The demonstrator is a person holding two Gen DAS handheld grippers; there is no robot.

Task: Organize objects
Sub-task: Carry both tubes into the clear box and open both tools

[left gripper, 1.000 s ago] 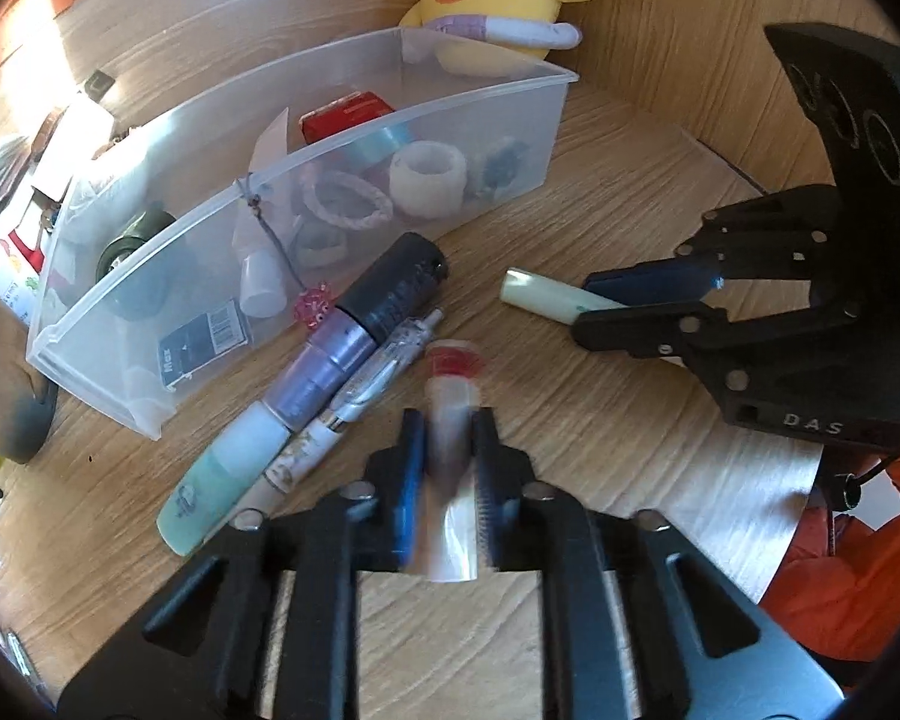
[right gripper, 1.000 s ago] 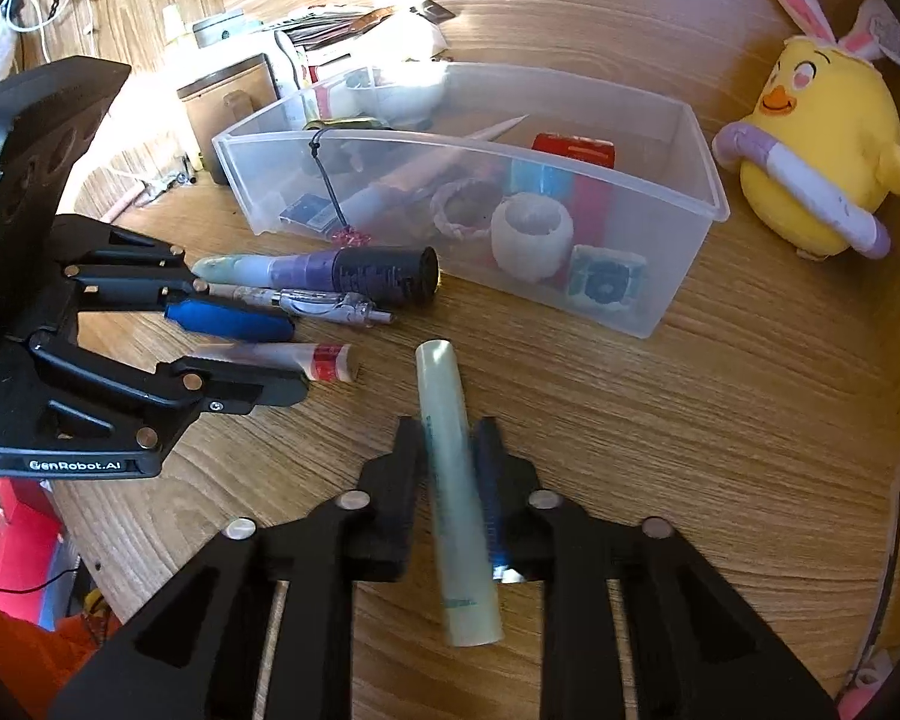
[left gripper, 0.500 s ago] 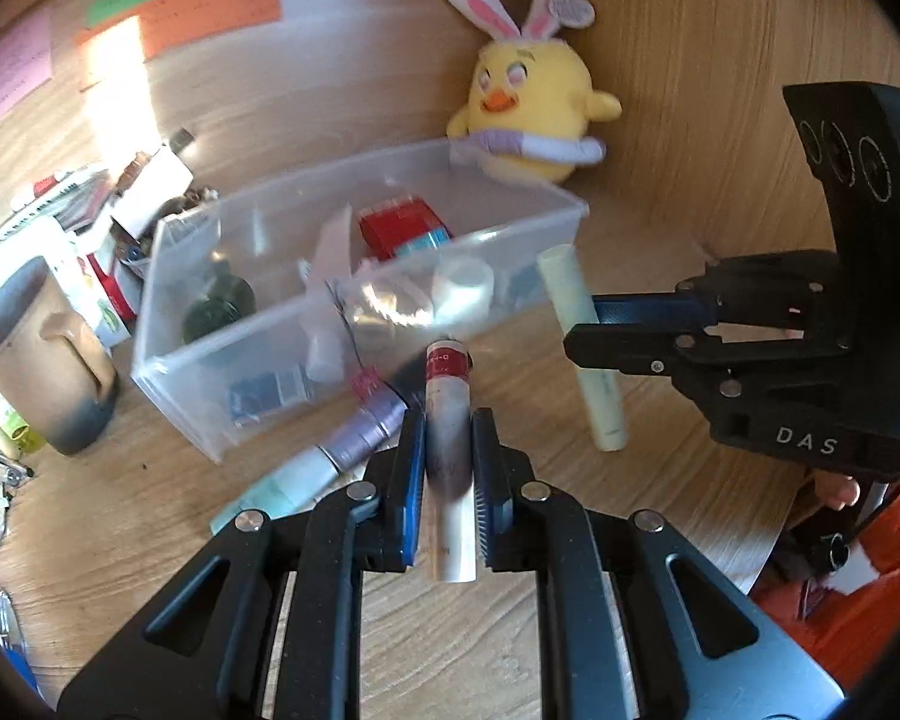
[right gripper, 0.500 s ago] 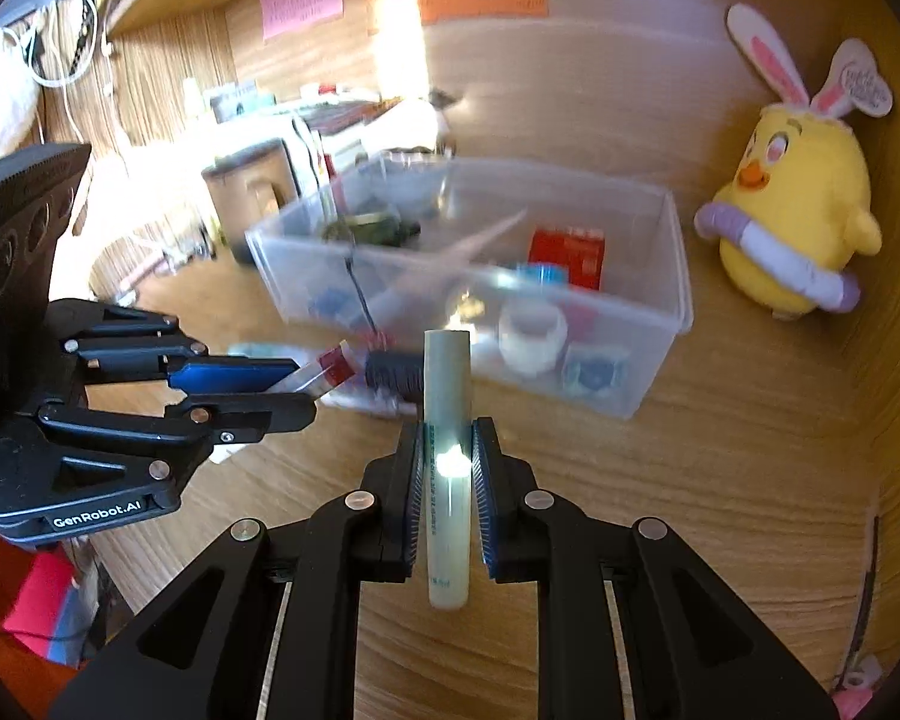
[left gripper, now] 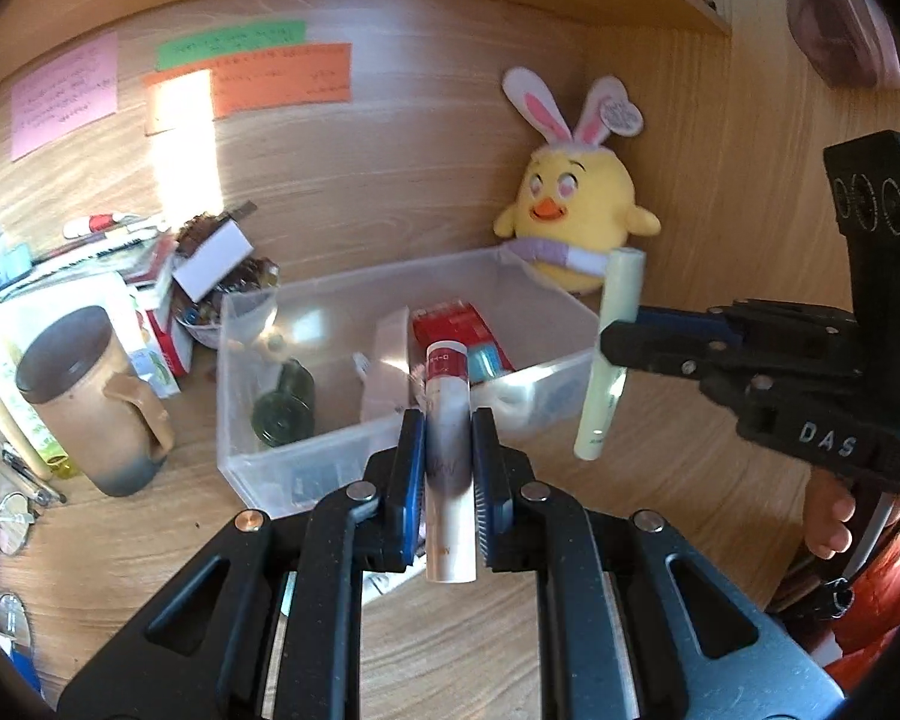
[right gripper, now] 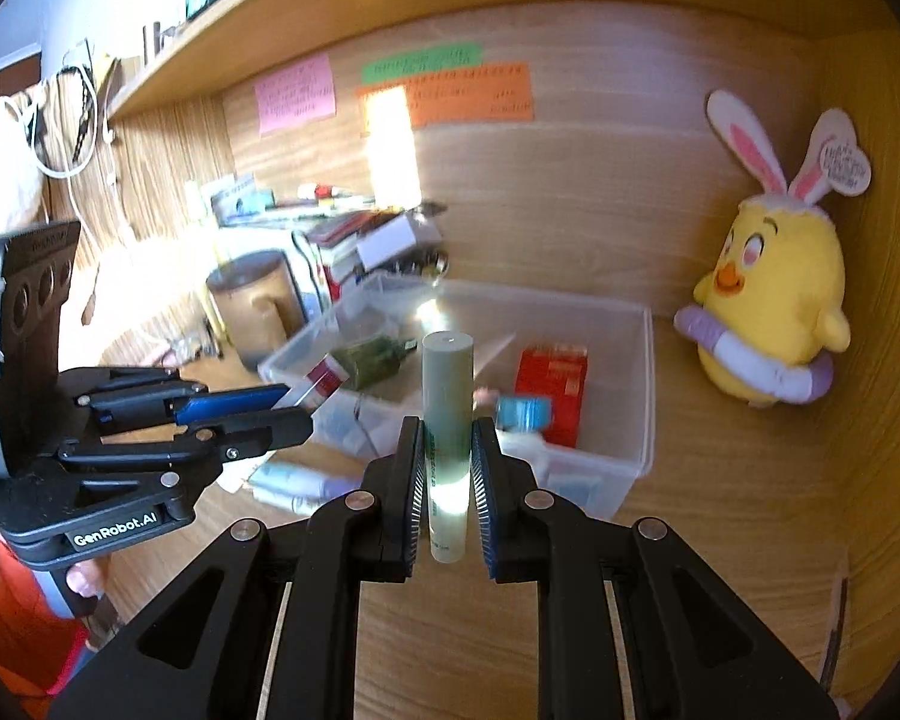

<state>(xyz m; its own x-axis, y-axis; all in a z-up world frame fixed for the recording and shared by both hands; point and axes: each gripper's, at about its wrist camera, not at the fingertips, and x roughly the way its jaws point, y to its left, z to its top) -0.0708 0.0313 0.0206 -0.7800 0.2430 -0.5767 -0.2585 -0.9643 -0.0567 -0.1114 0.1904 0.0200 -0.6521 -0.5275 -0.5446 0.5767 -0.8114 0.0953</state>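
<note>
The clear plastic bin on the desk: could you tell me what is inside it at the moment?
The clear bin holds a red box, a dark green bottle, a white tube and a blue-banded item. The gripped tubes and frosted front wall hide the rest.

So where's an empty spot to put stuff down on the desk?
Bare wood lies between the clear bin and the yellow chick plush, and in front of the bin. It is crowded left of the bin, around the brown mug and the paper stack.

Two tubes (left gripper: pixel 447 420) (right gripper: pixel 447 414), one clear bin (left gripper: pixel 282 456), one plush chick (left gripper: pixel 576 210), one mug (left gripper: pixel 90 402).
</note>
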